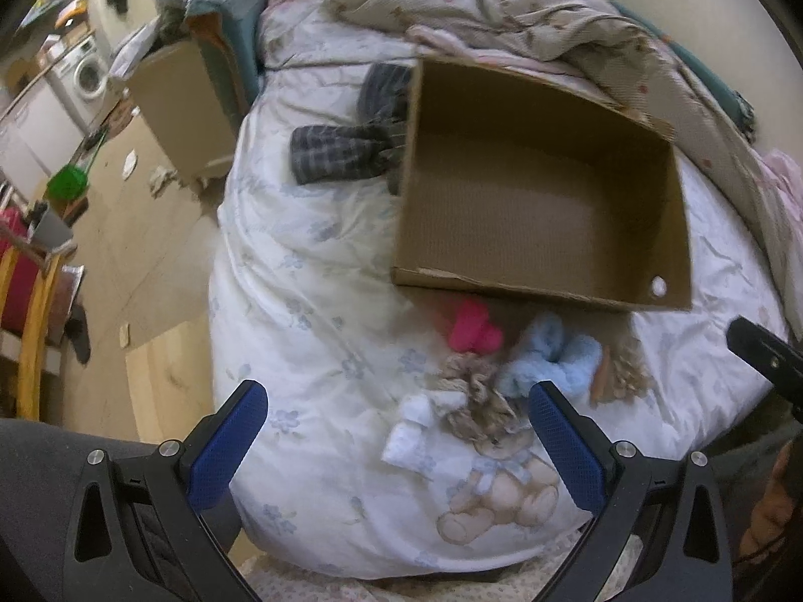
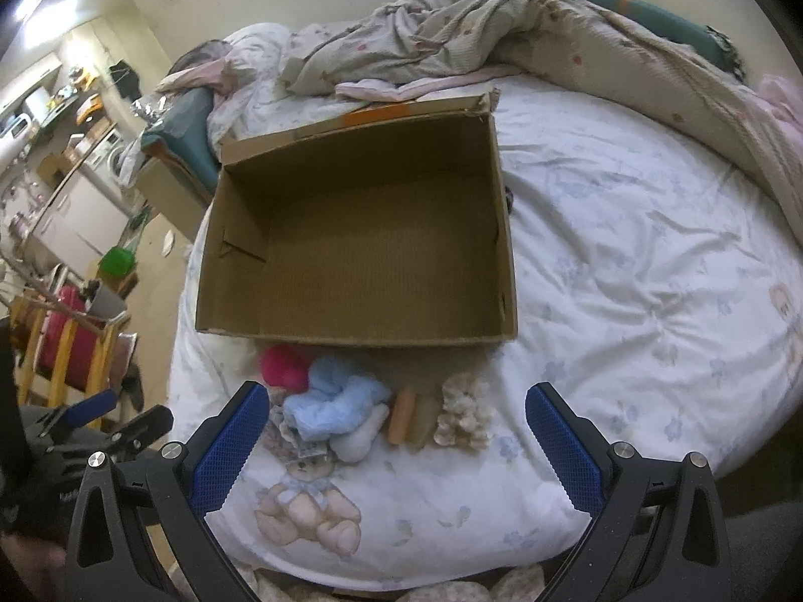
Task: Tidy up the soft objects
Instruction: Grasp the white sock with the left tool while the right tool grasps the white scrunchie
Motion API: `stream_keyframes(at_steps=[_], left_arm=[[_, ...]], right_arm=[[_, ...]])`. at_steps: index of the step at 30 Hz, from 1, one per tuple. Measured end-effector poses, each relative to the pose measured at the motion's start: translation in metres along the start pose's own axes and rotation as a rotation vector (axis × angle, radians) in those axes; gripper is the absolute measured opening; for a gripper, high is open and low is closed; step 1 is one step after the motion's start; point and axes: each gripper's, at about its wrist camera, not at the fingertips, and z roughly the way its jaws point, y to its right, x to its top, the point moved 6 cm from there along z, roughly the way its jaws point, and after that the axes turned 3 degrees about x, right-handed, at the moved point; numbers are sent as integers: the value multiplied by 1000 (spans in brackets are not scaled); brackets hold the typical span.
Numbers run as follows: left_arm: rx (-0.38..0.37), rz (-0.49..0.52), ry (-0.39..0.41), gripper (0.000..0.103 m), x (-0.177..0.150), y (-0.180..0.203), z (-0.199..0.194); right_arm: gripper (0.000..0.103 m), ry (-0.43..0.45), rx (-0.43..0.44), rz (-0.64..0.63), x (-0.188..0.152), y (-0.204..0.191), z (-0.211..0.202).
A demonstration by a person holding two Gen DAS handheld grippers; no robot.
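Observation:
An empty brown cardboard box [image 1: 539, 190] [image 2: 356, 236] sits open on a white bed. In front of it lies a row of soft items: a pink fluffy piece [image 1: 474, 326] [image 2: 283, 363], a light blue fluffy piece [image 1: 547, 358] [image 2: 333, 396], a white sock [image 1: 409, 429] [image 2: 359, 436], a beige frilly piece [image 1: 477, 391], an orange-brown pair [image 2: 409, 414] and a cream knobbly piece [image 2: 464, 409]. My left gripper [image 1: 396, 426] is open above the near items. My right gripper [image 2: 396, 426] is open above the row. Neither touches anything.
A dark checked cloth [image 1: 346, 148] lies left of the box. A crumpled beige blanket [image 2: 502, 30] covers the far side of the bed. The bed's left edge drops to the floor, where a second cardboard box [image 1: 180, 110] and a chair [image 2: 65, 341] stand.

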Motion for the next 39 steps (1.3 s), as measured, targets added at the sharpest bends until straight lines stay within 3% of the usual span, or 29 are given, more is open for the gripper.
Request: stream_keyframes(at_steps=[3, 5, 7, 8, 11, 15, 18, 22, 23, 29, 34, 39], left_arm=[[-27, -42, -67, 102, 6, -6, 16], [-41, -57, -119, 95, 7, -6, 29], [-59, -64, -172, 76, 4, -4, 44], [-58, -53, -201, 73, 2, -2, 52], [-45, -20, -267, 71, -10, 2, 74], [-34, -4, -345, 60, -26, 3, 102], [-41, -7, -382, 59, -32, 5, 114], [-88, -35, -385, 28, -31, 7, 122], [-103, -24, -387, 24, -31, 11, 122], [-34, -4, -334, 14, -24, 6, 103], [-75, -64, -284, 13, -18, -5, 79], [-109, -92, -179, 13, -10, -7, 44]], right_arm=[[103, -32, 2, 26, 4, 13, 12], [103, -46, 4, 55, 0, 24, 22], [103, -66, -6, 87, -7, 34, 33], [103, -84, -12, 104, -12, 39, 38], [103, -113, -15, 130, -16, 45, 45], [103, -109, -18, 105, -15, 46, 43], [103, -128, -4, 112, -15, 45, 49], [103, -130, -2, 87, -13, 39, 52], [103, -130, -2, 81, -13, 38, 53], [103, -131, -11, 87, -15, 42, 52], [103, -135, 5, 135, -16, 53, 50], [103, -149, 4, 190, -18, 68, 52]])
